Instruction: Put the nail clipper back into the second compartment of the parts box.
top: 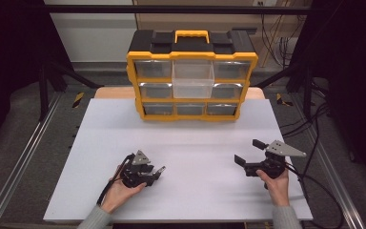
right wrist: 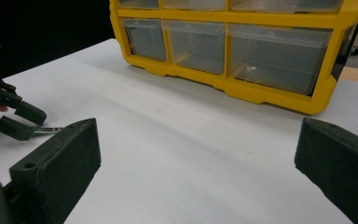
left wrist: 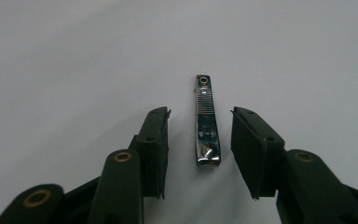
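Lying flat on the white bench (top: 186, 143), a small chrome nail clipper (left wrist: 207, 125) sits between the two black jaws of the left tongs (left wrist: 200, 140) — the jaws stand spread on either side of it, with a clear gap of bench showing at each flank, so they bracket it without touching or gripping it. The clipper points away along the line of the jaws, its lever end farthest out. In the high view the left tongs (top: 155, 172) are low over the near-left part of the bench, held in the person's left hand (top: 119, 191), tips aimed to the right.

The right tongs (top: 249, 152) are held in the right hand (top: 277, 181) at the near-right of the bench, well apart from the left ones. Their jaws gape wide — in the right gripper view the two pads sit at opposite edges with only bare bench between them, grasping nothing.

At the far edge of the bench stands a yellow-and-black organiser case (top: 191, 76) with clear drawers; its upper middle drawer (top: 193, 78) is pulled out toward the person.
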### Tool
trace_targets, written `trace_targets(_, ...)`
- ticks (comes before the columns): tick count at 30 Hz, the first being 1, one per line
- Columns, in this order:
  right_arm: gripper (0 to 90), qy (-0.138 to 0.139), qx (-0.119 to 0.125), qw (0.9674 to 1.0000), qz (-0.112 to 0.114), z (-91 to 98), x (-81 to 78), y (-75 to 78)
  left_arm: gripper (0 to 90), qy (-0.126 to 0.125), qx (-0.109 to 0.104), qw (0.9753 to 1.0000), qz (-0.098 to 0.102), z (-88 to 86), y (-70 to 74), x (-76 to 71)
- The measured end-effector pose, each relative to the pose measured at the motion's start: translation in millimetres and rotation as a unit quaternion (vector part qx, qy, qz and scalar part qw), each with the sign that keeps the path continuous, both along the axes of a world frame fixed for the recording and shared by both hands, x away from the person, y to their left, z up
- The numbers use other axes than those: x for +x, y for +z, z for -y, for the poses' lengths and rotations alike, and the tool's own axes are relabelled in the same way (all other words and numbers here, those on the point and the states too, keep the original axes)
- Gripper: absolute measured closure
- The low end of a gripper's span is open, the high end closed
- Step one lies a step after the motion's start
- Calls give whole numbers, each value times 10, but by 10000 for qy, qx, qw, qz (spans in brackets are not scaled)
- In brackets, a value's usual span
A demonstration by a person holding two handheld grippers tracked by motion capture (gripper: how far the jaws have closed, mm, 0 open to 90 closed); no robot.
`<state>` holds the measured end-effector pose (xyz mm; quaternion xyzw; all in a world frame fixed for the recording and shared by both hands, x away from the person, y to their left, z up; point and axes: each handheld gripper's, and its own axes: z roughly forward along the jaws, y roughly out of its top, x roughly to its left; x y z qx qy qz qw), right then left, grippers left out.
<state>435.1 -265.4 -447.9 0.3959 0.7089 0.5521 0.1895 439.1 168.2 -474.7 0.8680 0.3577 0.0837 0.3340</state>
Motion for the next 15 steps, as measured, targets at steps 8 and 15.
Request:
trace_targets(8,9,4,-7,10000,-34,-2,1,0,658,-39,78,9999,-50,15,6,-9)
trace_targets(15,9,1,-12,10000,-30,-1,1,0,709,-27,88,9999,-105,26,12,-8)
